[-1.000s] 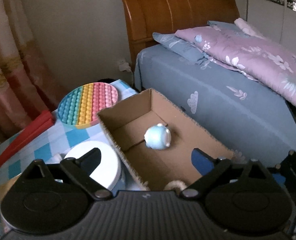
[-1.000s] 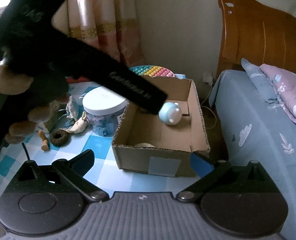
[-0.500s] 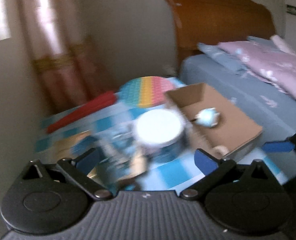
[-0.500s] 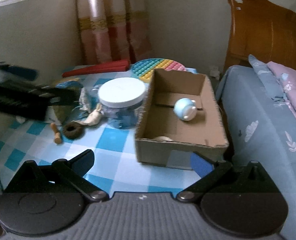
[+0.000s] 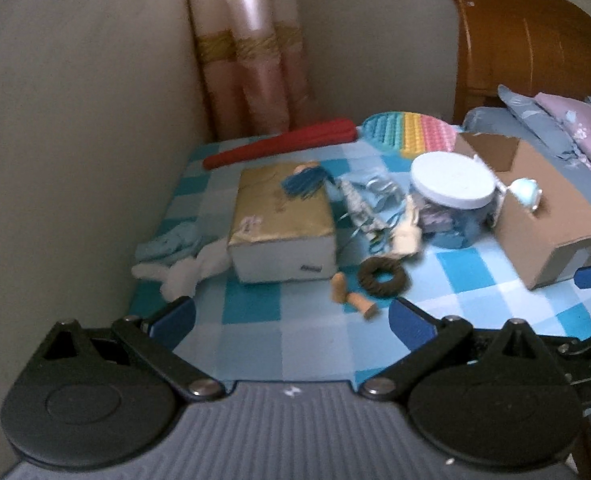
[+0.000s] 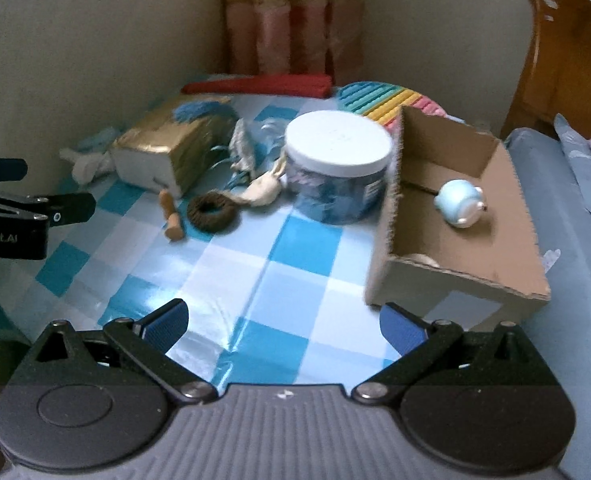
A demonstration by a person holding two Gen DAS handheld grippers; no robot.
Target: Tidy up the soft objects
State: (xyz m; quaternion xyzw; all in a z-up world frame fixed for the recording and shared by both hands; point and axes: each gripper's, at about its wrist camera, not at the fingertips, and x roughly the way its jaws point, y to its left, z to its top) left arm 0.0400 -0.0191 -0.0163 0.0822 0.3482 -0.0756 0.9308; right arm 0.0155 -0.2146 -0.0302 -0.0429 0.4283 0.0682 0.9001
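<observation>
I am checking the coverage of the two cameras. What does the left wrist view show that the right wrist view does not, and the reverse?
Only the left wrist view shows the whole white plush rabbit lying beside the gold gift box.

Only the right wrist view shows the pale round object in the near corner of the brown cardboard box.

Both show the brown knitted ring, the white-lidded clear jar and the small light blue round toy in the box.
</observation>
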